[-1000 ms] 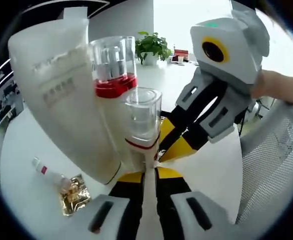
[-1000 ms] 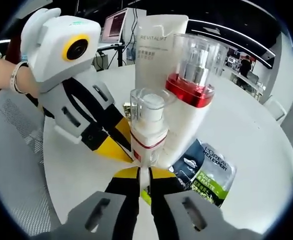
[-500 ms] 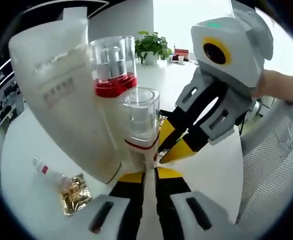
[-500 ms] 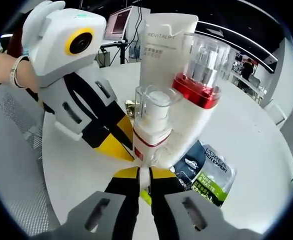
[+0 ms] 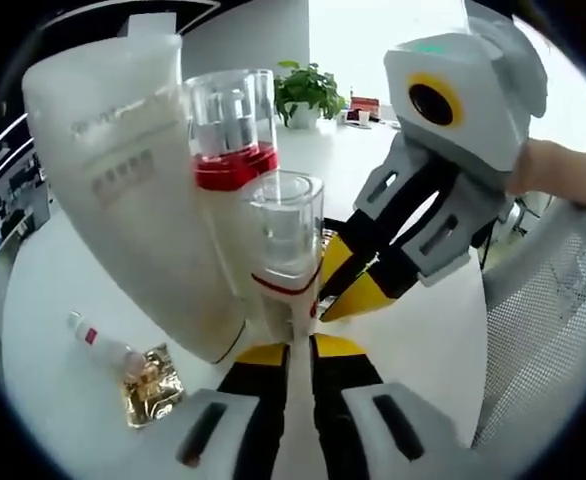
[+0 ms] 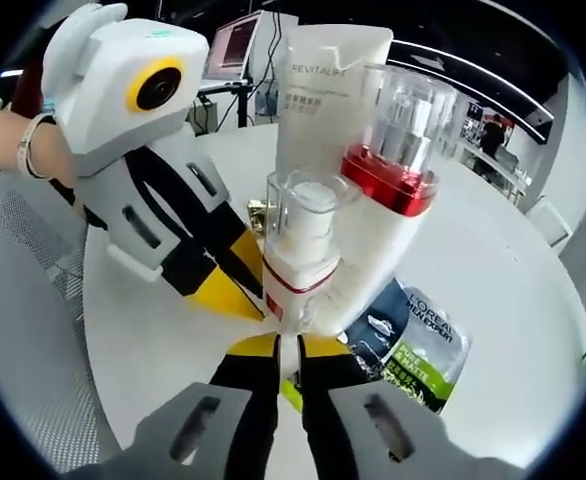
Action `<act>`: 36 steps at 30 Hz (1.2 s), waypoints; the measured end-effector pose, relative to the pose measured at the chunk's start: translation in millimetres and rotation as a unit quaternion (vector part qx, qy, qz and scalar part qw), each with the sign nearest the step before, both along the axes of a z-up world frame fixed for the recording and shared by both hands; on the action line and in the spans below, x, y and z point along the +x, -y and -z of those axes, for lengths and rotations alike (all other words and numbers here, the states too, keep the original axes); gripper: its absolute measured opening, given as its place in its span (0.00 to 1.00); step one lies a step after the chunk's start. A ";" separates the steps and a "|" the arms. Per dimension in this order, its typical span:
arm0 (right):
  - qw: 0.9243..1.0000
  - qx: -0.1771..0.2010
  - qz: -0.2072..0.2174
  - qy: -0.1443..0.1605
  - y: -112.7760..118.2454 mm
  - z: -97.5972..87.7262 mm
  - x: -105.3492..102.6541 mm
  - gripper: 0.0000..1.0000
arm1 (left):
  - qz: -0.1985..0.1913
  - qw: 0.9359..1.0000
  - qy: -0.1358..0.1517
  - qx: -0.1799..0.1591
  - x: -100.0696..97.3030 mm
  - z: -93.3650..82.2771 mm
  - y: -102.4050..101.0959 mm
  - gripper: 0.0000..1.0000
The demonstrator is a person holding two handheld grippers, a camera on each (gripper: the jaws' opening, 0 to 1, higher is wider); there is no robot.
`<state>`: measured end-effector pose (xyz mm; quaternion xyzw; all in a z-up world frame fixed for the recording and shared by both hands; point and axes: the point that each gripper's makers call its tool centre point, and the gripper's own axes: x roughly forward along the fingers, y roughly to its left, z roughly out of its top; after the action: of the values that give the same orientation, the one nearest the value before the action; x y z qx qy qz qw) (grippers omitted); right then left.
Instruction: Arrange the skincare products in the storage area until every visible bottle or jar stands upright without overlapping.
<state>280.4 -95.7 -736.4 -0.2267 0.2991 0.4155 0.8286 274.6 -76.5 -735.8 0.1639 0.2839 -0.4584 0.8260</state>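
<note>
Both grippers (image 5: pixel 299 345) (image 6: pixel 288 348) still pinching small pump bottle (image 6: pixel 295 262) upright; nothing moved since.

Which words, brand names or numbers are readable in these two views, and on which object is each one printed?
"REVITALIFT": on the tall white tube, near its top; the middle letters are partly hidden by glare.
"L'OREAL" and "MEN EXPERT": on the dark and green sachet lying on the white table.
Smaller grey lines under the brand name on the tube: too small to read.
Small white vial with red band and gold foil packet: no readable text.
</note>
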 end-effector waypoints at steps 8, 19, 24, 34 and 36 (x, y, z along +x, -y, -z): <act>1.000 0.000 0.000 -0.001 0.4 -0.3 -0.4 0.08 | -0.002 1.000 0.001 -0.001 -0.5 -1.5 -1.3 0.06; 1.000 0.008 0.006 0.003 -0.8 -5.3 -2.2 0.10 | -0.015 1.000 0.001 -0.005 -3.6 -12.0 -17.0 0.08; 1.000 0.001 0.002 0.001 -0.9 -5.3 -6.1 0.11 | -0.016 1.000 0.000 -0.004 -6.0 -15.8 -27.8 0.10; 1.000 -0.005 0.014 -0.005 8.7 -14.3 -8.6 0.20 | -0.003 1.000 -0.004 -0.013 -18.6 -28.6 -35.8 0.20; 1.000 -0.005 0.017 -0.005 10.4 -15.7 -8.8 0.24 | -0.003 1.000 -0.007 -0.015 -20.3 -30.2 -37.8 0.22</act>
<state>271.7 -106.1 -720.7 -0.2235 0.3092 0.4009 0.8329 254.3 -38.7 -705.6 0.1475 0.2833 -0.4614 0.8277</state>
